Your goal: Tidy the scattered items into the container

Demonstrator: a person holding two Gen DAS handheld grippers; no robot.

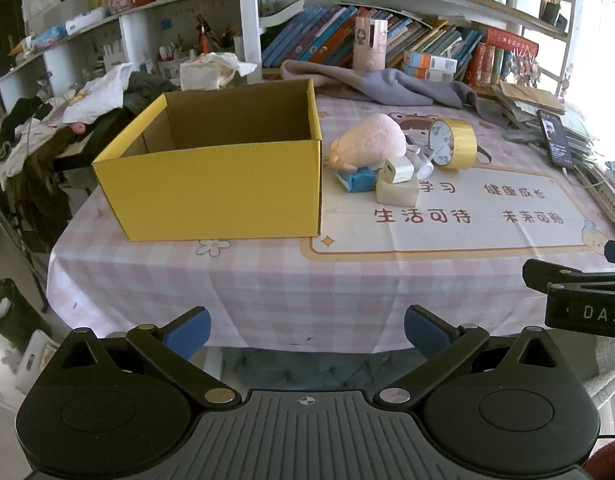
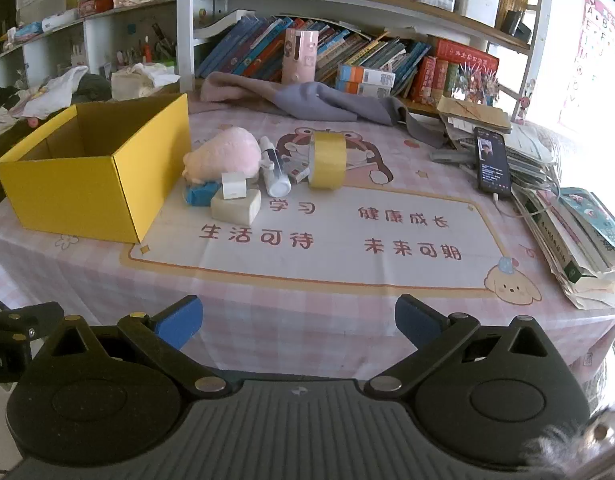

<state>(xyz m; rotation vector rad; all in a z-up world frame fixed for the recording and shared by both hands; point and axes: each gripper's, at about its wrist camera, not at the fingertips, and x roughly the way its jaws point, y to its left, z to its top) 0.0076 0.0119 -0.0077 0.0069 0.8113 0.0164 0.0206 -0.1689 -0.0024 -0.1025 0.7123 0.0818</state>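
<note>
While hovering short of the table's near edge: left gripper (image 1: 307,330) and right gripper (image 2: 298,320), jaws spread wide, gripping nothing. Farther in, sitting on the checked tablecloth (image 2: 307,300): open yellow cardboard box (image 1: 211,184) at left; just right, clustering together, pink plush toy (image 2: 227,154), blue packet (image 2: 201,195), white charger (image 2: 233,189) lying atop a cream block (image 2: 235,207), white bottle (image 2: 273,168), yellow tape roll (image 2: 327,160). Far right, leaning: phone (image 2: 492,164).

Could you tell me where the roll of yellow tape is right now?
The roll of yellow tape stands on edge on the tablecloth, right of the pink plush toy and white bottle.
</note>
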